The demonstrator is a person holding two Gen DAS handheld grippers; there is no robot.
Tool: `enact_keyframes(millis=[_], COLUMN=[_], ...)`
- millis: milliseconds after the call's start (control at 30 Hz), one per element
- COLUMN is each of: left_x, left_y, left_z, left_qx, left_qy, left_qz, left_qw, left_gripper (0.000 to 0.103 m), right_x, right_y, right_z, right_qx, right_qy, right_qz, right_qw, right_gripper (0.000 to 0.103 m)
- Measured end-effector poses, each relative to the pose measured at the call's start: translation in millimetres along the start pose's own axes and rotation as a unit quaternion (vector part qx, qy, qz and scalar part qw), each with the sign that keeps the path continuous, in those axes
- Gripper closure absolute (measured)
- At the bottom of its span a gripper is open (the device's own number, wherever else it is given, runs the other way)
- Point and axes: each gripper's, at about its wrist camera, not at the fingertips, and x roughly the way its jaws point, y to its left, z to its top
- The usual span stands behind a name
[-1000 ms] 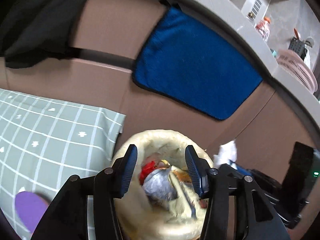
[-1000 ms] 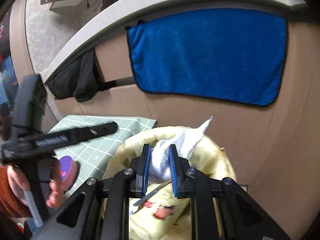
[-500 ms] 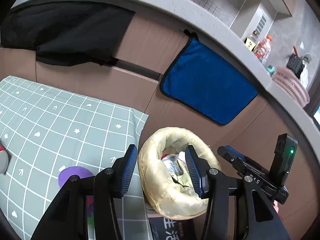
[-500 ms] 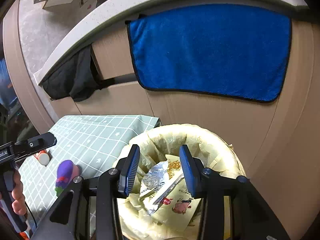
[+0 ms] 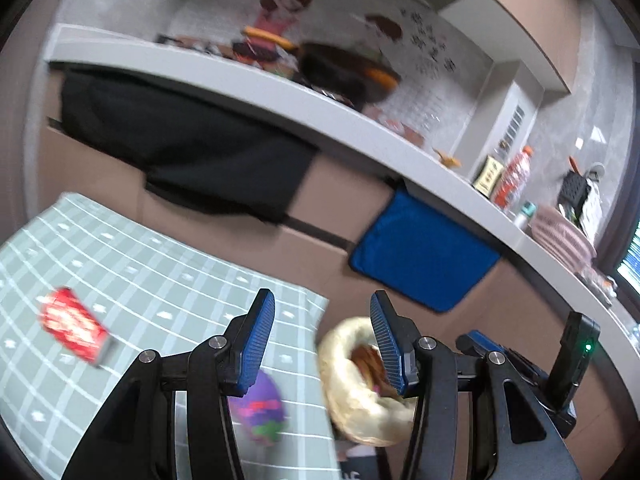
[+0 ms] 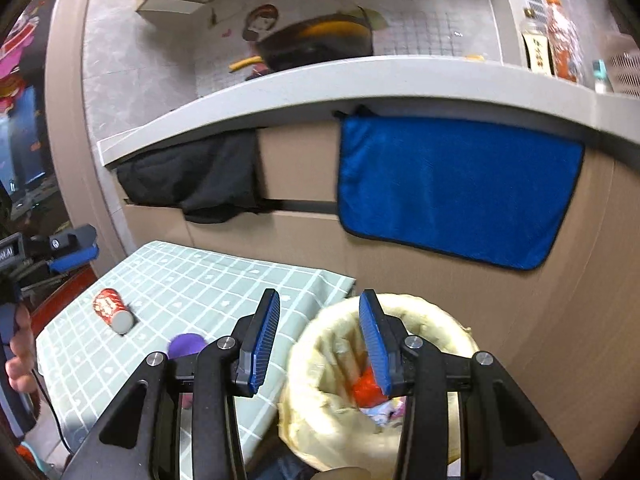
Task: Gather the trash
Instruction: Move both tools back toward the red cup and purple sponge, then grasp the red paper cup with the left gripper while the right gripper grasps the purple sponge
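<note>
Here, both tools stand with jaws apart and nothing between them: the left tool (image 5: 322,336) above the checked bench (image 6: 192,280), the right tool (image 6: 318,332) over the lined trash bin (image 6: 320,424). A red paper cup (image 6: 111,309) and a purple wrapper (image 5: 258,406) lie on the bench. Best approach, arguably: straddle the tipped cup across its sides and close gently to avoid crushing.

Home kitchen: counter (image 6: 360,76) w/ wok (image 6: 316,46), bottles (image 6: 562,44)
</note>
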Motion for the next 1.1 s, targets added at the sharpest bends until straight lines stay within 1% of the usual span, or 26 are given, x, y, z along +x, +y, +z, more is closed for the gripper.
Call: enact_keyframes(millis=[67,233,333,433,567,700,833,900,967,1033,1100], left_x=[-21.0,-70.0,-85.7,-90.1,-81.2,-65.6,-40.3,-26.6,-14.9,-0.6,14.3], left_y=[13.1,51.2,77.4,106.3,146.8,173.7,198.9,211.7,222.4,237.2,254.7], left_z=[2.5,6.7,5.0,-0.1,-13.7,-30.2,-37.7,-37.8,-36.6,-35.6,-35.3], left_qx=[-0.003,-0.021,-0.040,-0.063,-0.105,-0.128,-0.149,-0.149,-0.140,-0.135,-0.143], left_qy=[-0.014,-0.052,-0.067,-0.070,-0.052,-0.028,0.000,0.003,-0.001,0.006,0.020], left_qz=[0.015,0.048,0.070,0.096,0.125,0.145,0.162,0.168,0.167,0.167,0.155], left_qw=[0.9998,0.9973,0.9945,0.9910,0.9853,0.9806,0.9755,0.9744,0.9760,0.9765,0.9774], left_gripper=[0.052,0.052,0.050,0.050,0.050,0.050,0.050,0.050,0.050,0.050,0.050], right_x=[-0.3,-0.5,2.6,10.7,33.3,58.5,81.6,90.1,96.4,99.9,103.1], right_y=[14.7,54.0,79.4,100.4,122.2,133.3,132.1,131.9,131.8,131.6,130.1], right_z=[0.9,-1.5,-6.0,-14.2,-28.4,-44.7,-57.6,-62.7,-67.6,-71.3,-75.3], right_qx=[0.000,-0.021,-0.046,-0.073,-0.096,-0.110,-0.097,-0.093,-0.094,-0.096,-0.097], right_qy=[0.003,0.008,0.010,0.018,0.051,0.084,0.113,0.124,0.133,0.139,0.144], right_qz=[0.025,0.056,0.067,0.077,0.104,0.098,0.109,0.111,0.114,0.116,0.118], right_qw=[1.000,0.998,0.997,0.994,0.989,0.986,0.983,0.982,0.980,0.979,0.978], right_gripper=[0.064,0.064,0.063,0.061,0.060,0.059,0.059,0.059,0.059,0.059,0.059])
